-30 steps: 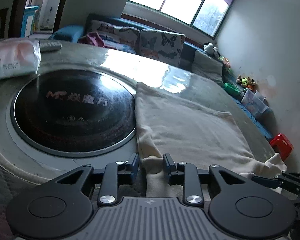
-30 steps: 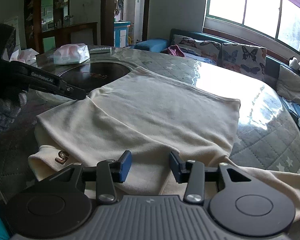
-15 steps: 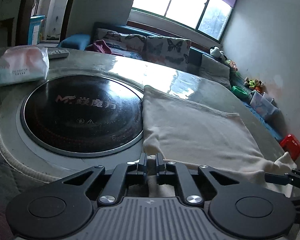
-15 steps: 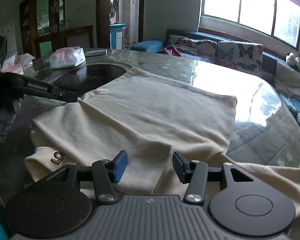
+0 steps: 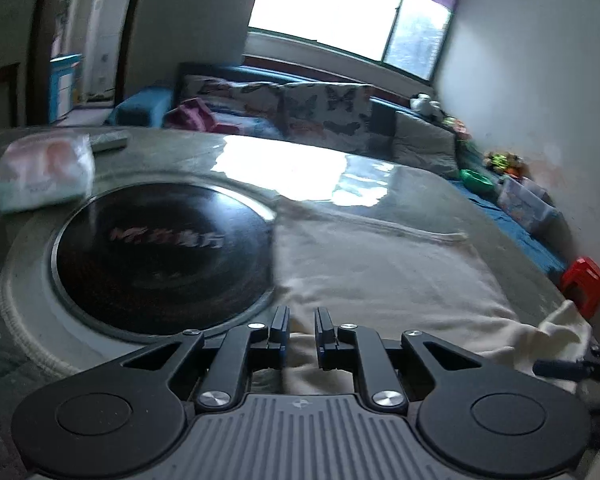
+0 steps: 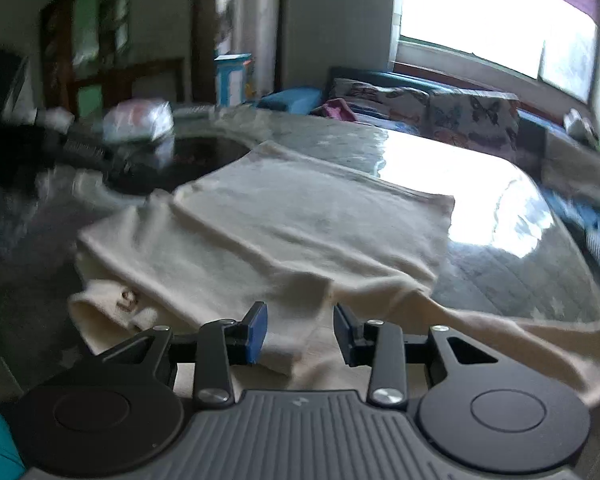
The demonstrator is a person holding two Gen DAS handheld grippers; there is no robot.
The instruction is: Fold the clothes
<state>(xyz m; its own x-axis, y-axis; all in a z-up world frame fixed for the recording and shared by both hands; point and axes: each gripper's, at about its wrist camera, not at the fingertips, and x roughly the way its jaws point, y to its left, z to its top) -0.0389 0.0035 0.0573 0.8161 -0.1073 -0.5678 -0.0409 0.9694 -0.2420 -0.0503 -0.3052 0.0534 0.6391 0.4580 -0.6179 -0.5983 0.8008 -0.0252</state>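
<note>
Mid-fold, near edge: left gripper (image 5: 301,326) nearly closed w/ cream garment (image 5: 380,280) hem between fingers, pinch unclear thru blur; right gripper (image 6: 299,330) spread wide over sleeve fold. Garment flat on quilted table (image 6: 500,276), beside black hotplate (image 5: 160,248). Next prob: firm both grips, lift together.

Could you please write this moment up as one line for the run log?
task: fold clothes | left gripper: jaws slightly apart around cream garment edge | right gripper: open over garment | both views motion-blurred
</note>
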